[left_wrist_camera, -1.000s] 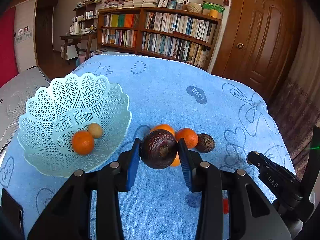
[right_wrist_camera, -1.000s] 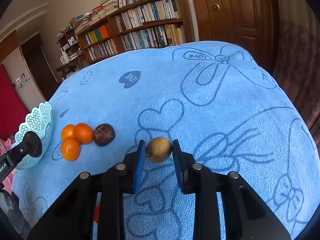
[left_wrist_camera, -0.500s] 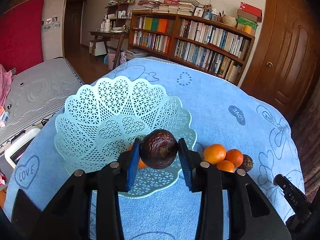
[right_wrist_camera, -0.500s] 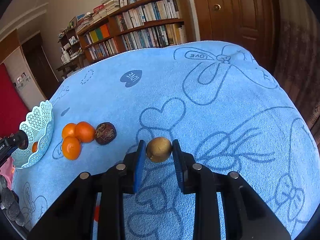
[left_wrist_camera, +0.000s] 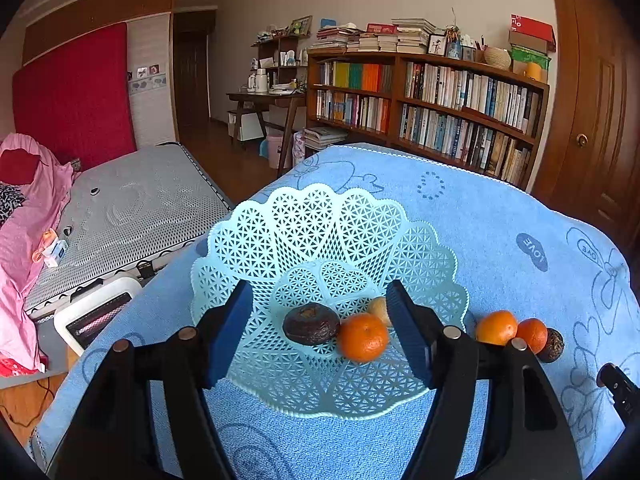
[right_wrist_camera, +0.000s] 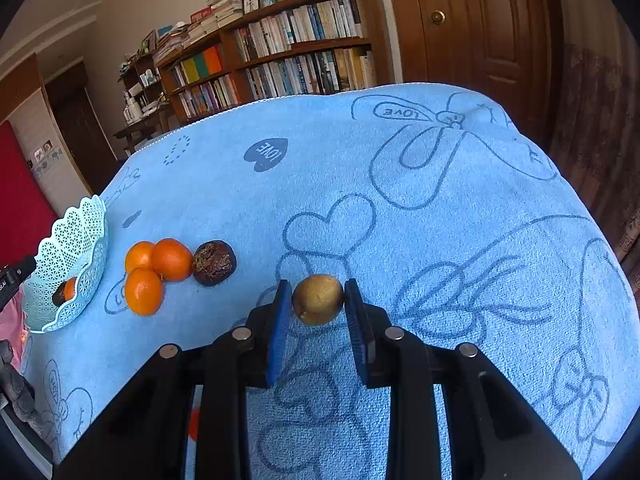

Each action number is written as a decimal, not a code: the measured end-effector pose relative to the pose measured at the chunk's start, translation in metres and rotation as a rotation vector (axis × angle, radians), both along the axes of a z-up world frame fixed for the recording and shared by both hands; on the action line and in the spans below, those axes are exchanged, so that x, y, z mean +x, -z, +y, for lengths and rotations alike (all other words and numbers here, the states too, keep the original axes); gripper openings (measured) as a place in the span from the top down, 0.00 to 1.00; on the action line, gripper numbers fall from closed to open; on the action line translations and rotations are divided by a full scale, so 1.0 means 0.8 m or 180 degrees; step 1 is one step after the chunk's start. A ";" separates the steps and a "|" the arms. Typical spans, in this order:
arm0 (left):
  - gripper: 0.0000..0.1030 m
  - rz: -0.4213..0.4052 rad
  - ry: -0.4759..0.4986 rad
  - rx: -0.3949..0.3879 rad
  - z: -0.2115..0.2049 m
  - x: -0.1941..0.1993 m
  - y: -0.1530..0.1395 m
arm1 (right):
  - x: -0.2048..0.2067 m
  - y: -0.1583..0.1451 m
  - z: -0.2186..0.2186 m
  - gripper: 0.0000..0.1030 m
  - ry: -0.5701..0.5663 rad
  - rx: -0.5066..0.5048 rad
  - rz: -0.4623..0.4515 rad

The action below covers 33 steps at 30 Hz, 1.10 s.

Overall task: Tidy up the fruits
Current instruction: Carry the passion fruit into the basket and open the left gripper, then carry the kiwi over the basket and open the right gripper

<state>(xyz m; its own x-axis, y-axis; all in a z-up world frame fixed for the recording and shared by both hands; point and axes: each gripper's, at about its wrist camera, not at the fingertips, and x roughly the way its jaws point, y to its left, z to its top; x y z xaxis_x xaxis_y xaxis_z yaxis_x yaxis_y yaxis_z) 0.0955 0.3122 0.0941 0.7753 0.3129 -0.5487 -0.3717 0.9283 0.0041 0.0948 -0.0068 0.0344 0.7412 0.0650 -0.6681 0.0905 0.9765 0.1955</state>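
At lower centre of the frame, the right claw [right_wrist_camera: 319,312] grips a yellow-brown kiwi [right_wrist_camera: 318,299] between its 2 blue pads [right_wrist_camera: 279,328], just above the blue heart-printed cloth [right_wrist_camera: 440,220] covering the surface. At middle left, 3 oranges [right_wrist_camera: 158,270] lie clustered on the cloth with a dark wrinkled fruit [right_wrist_camera: 214,263] touching their right side. At the far left edge sits a pale green lattice basket [right_wrist_camera: 70,248], with an orange and a dark fruit visible inside; a bookshelf [right_wrist_camera: 276,56] fills the upper background.
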 end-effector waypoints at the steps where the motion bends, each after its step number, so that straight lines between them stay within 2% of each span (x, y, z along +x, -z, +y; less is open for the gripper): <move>1: 0.28 -0.0005 0.0016 0.0007 -0.001 -0.001 -0.002 | 0.000 0.000 0.001 0.73 -0.0004 -0.0013 -0.0002; 12: 0.19 -0.0016 0.0012 0.0002 0.007 -0.010 -0.002 | 0.012 -0.031 0.034 0.73 -0.0228 -0.0084 -0.0084; 22: 0.19 -0.0018 -0.0071 -0.0087 0.020 -0.015 0.011 | 0.043 -0.072 0.141 0.73 -0.0916 0.0019 -0.0140; 27: 0.19 -0.0020 -0.0115 -0.0167 0.027 -0.017 0.014 | 0.051 -0.080 0.192 0.73 -0.1163 -0.0014 -0.0141; 33: 0.19 -0.0041 -0.0171 -0.0242 0.035 -0.021 0.014 | 0.060 -0.076 0.225 0.73 -0.1308 0.0000 -0.0086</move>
